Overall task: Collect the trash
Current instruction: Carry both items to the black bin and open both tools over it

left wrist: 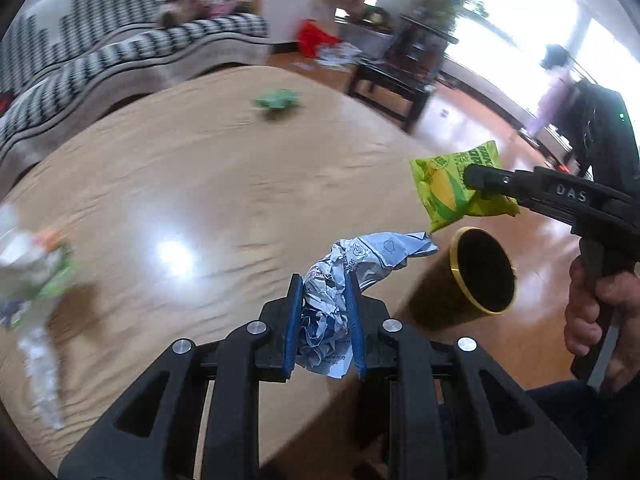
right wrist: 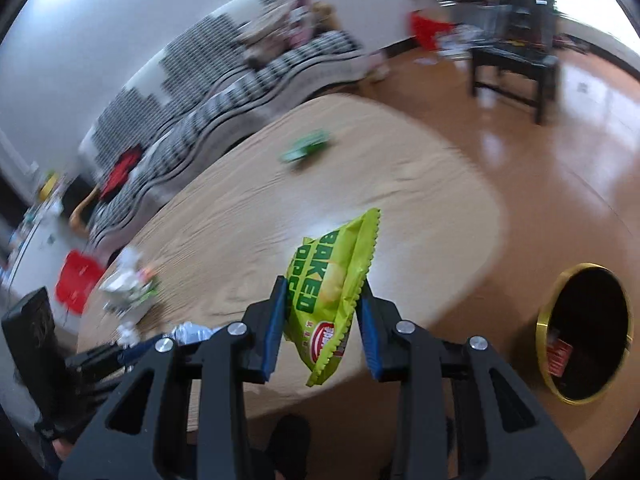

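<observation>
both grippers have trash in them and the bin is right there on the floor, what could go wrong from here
1. The green snack bag looks pinched only at one edge by the right gripper, so it may slip out before reaching the gold-rimmed bin.
2. The crumpled wrapper in the left gripper is long and light; its loose tail could catch the bin's rim and land on the floor.

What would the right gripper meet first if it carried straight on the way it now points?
Probably the wooden table: the right gripper, shut on the green snack bag, aims down at its bare top, though depth is unclear.
</observation>
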`<state>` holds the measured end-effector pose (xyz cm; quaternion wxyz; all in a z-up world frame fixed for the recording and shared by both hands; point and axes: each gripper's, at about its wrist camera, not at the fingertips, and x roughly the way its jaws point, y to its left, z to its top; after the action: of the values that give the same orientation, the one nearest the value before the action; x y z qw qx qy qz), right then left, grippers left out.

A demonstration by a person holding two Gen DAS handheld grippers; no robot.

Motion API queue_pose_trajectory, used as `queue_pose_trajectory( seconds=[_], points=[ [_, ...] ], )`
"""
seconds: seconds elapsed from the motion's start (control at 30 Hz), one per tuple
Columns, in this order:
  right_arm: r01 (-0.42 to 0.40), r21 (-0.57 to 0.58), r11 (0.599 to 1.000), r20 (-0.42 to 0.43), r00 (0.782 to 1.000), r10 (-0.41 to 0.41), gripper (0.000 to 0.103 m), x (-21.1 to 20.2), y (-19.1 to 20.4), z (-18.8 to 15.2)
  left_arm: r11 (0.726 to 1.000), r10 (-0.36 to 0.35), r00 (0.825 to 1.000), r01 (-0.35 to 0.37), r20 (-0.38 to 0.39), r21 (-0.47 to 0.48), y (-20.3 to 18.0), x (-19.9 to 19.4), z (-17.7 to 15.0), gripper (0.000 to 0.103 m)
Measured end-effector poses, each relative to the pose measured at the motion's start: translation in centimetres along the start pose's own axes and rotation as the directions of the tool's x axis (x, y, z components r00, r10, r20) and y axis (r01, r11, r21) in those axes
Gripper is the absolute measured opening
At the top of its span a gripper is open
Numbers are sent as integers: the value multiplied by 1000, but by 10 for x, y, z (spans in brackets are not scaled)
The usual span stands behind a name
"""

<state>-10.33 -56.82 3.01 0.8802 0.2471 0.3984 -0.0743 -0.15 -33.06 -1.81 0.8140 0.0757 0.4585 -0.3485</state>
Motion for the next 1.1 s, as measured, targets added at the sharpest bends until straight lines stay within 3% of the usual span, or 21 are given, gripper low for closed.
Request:
queue_pose_trajectory(
  seconds=[0.13,0.3,0.4,0.57,0.8,1.1],
  points=[
    [150,85,985,62,986,-156,34,-29,-69,-5,997,-64,998,65,-27,51,-54,37,10,21],
    [287,224,931,74,948,-310,34,-59,-160,-22,978,-152,985,162,-84,132,-129,96,19,21],
    [344,307,887,57,924,-378,34,-72,-210,-35,964,-189,977,204,-96,173,-164,123,20,21],
    [376,423,824,28,904,-427,34,-88,-274,-50,944,-248,960,270,-133,190,-210,167,20,21],
    [402,478,781,-5,890,-455,34,-91,-312,-62,932,-290,936,323,-197,164,-249,210,9,21],
    [422,492,762,-22,880,-474,34,-91,-322,-61,923,-312,922,351,-228,158,-270,235,4,21]
  ],
)
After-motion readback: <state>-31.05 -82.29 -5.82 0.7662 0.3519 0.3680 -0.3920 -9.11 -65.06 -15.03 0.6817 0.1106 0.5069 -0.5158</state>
